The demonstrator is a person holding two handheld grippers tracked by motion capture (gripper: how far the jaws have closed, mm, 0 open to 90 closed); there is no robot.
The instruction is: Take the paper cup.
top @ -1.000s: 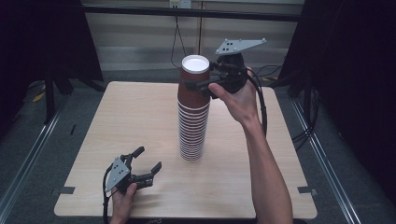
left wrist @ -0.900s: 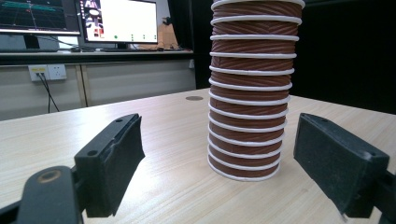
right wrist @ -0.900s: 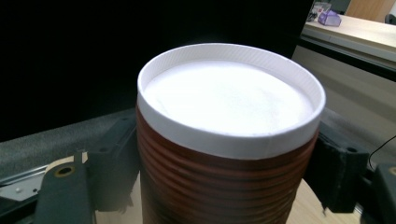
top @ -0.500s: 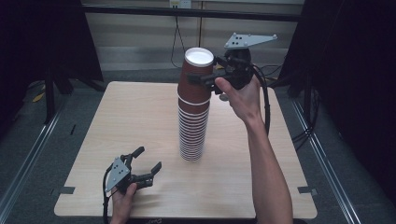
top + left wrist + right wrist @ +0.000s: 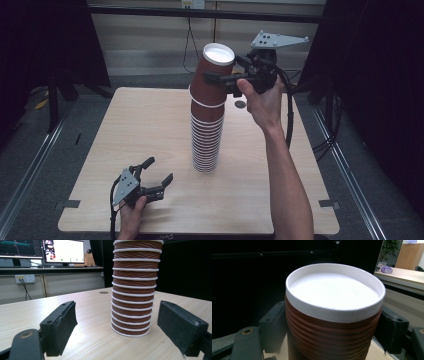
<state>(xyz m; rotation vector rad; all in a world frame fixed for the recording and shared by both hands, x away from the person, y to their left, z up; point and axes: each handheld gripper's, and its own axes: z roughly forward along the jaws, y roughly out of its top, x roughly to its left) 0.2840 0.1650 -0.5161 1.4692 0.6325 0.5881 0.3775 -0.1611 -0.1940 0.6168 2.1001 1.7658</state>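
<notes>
The place reads as a robotics or data-recording lab set inside an office building. A plain light wooden table (image 5: pixel 150 130) stands on grey carpet, hemmed in by black curtains (image 5: pixel 45 45) hung as a backdrop on both sides. Metal floor rails (image 5: pixel 30 170) run along the table, and loose black cables (image 5: pixel 192 35) drop down the wall behind it. The left gripper view shows two computer monitors (image 5: pixel 62 251) on a long bench, one with graph traces, above a wall socket (image 5: pixel 26 278). In the right gripper view, a wooden desk (image 5: pixel 404 273) and a potted plant (image 5: pixel 390 248) sit in the brighter room beyond.
</notes>
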